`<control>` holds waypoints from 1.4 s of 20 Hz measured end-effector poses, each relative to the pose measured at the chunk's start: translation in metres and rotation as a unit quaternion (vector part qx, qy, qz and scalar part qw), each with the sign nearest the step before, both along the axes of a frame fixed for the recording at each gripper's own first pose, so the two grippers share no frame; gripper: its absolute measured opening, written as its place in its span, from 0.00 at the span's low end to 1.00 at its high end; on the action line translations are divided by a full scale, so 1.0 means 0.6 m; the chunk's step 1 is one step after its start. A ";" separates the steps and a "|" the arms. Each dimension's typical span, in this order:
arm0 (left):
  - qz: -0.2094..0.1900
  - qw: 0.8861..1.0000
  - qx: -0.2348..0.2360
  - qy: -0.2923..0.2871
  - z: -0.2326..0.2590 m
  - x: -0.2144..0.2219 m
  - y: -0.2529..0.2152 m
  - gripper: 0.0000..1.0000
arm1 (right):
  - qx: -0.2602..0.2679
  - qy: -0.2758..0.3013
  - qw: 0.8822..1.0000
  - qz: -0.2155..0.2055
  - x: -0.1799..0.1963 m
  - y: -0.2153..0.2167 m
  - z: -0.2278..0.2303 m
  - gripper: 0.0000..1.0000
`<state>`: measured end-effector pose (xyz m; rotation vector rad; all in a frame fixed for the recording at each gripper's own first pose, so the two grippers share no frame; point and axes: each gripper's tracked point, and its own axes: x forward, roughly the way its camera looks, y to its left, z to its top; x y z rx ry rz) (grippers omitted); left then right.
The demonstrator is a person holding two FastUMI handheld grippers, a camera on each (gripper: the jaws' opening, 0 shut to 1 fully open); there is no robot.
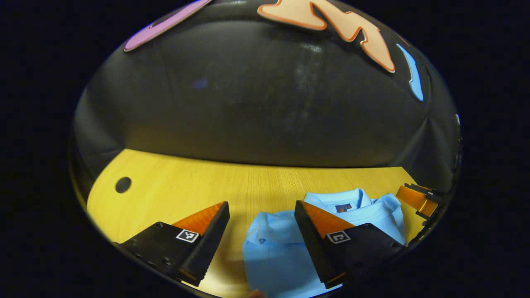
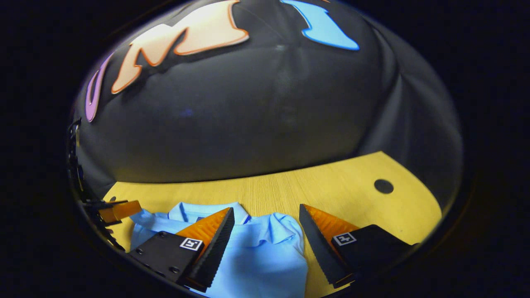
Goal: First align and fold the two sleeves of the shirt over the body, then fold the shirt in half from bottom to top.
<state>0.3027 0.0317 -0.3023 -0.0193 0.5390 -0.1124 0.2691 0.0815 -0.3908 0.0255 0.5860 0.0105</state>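
The shirt [image 1: 285, 244] lies on the counter [image 1: 186, 182], collar toward the booth wall [image 1: 265, 103] behind. The left gripper [image 1: 261, 244] hangs over the shirt's left edge, the right gripper [image 2: 267, 244] over its right edge. A hole [image 1: 123, 184] sits in the counter, left of the shirt.

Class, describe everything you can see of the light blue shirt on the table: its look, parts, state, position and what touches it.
The shirt is light blue, of soft cloth as it looks, with a turned-down collar and a small dark tag inside the neck. It lies on the yellow wooden table, collar toward the booth wall, sleeves apparently folded in over the body, puffy at the shoulders. The left gripper and right gripper hover open above it; whether either finger touches the cloth cannot be told.
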 end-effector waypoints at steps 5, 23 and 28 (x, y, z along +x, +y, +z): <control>0.007 0.997 -0.009 -0.071 0.139 -0.102 -0.014 0.96 | -0.034 -0.089 0.995 0.042 -0.087 0.031 0.165 0.98; 0.002 0.979 0.014 -0.203 0.393 -0.467 -0.042 0.95 | 0.015 -0.200 0.977 0.070 -0.401 0.049 0.454 0.98; 0.006 0.977 0.007 -0.212 0.408 -0.482 -0.043 0.95 | 0.012 -0.199 0.977 0.071 -0.421 0.040 0.466 0.98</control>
